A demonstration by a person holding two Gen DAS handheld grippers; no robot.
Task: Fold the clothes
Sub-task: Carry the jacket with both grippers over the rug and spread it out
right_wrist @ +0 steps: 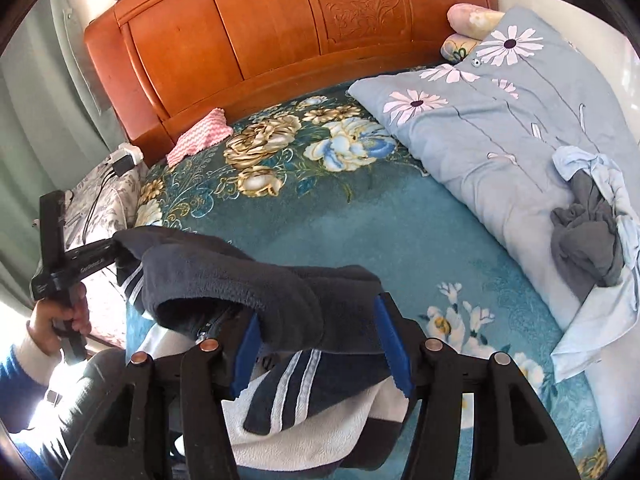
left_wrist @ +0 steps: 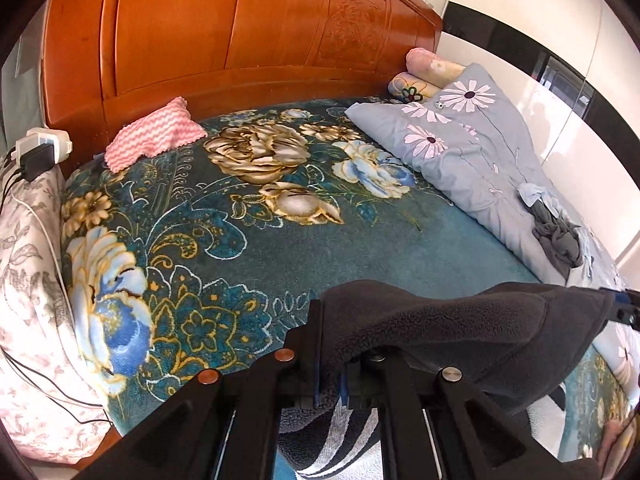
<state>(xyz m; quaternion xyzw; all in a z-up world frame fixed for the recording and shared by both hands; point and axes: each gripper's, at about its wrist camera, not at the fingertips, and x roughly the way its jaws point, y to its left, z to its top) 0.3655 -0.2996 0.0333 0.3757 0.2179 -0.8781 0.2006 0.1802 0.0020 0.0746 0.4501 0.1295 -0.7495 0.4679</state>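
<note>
A dark fleece garment [left_wrist: 460, 336] with white stripes and a white lining hangs in the air over the near edge of the bed, stretched between both grippers. My left gripper [left_wrist: 332, 364] is shut on one end of it; it also shows in the right wrist view [right_wrist: 114, 250], held by a hand at the left. My right gripper [right_wrist: 320, 336] has blue pads [right_wrist: 394, 344] set wide around a thick bunch of the same garment [right_wrist: 248, 284]. Its tip shows in the left wrist view [left_wrist: 622, 306] at the right.
The bed has a teal floral blanket [left_wrist: 248, 200] and a wooden headboard [left_wrist: 240, 24]. A pink zigzag cloth [left_wrist: 154, 138] lies by the headboard. A grey-blue flowered quilt [right_wrist: 500, 120] lies at the right with a crumpled grey and light blue pile [right_wrist: 592, 236] on it. Chargers and cables [left_wrist: 36, 156] sit at the left.
</note>
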